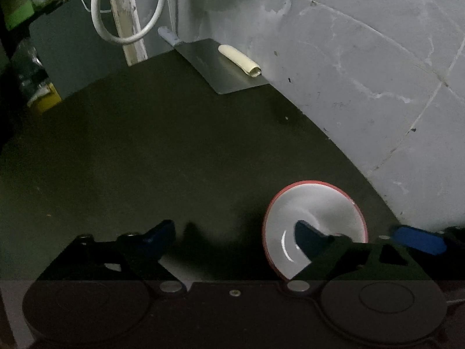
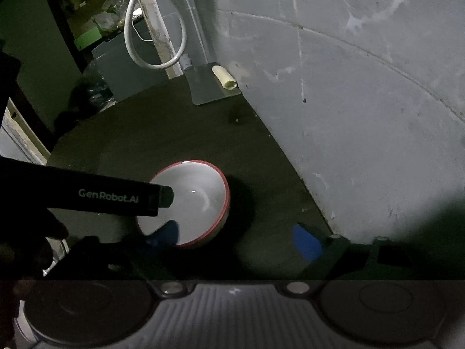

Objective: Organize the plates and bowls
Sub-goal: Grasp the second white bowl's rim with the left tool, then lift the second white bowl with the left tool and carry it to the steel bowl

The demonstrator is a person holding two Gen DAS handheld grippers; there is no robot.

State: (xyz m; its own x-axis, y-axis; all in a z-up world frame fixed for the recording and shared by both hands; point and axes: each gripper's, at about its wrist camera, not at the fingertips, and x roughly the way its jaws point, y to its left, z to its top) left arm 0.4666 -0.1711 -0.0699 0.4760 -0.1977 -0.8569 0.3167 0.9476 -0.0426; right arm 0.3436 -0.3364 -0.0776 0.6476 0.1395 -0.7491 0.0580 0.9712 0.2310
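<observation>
Two pairs of open tongs flank one red-rimmed white ceramic bowl low in both frames (nothing gripped): left tongs have a finger inside its rim, right tongs likewise

bowl: glossy glazed ceramic | tabletop: dark matt | wall: rough grey plaster

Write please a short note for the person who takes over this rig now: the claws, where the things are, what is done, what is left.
Left claw: open, one finger over the rim of the white bowl with red rim, not pressing.
Right claw: open beside the same bowl, holding nothing.
The bowl stands upright on the dark countertop, near the grey wall.
Done: nothing stacked that I can see.
Left: grip the bowl and put it away; no plates in view.
</observation>
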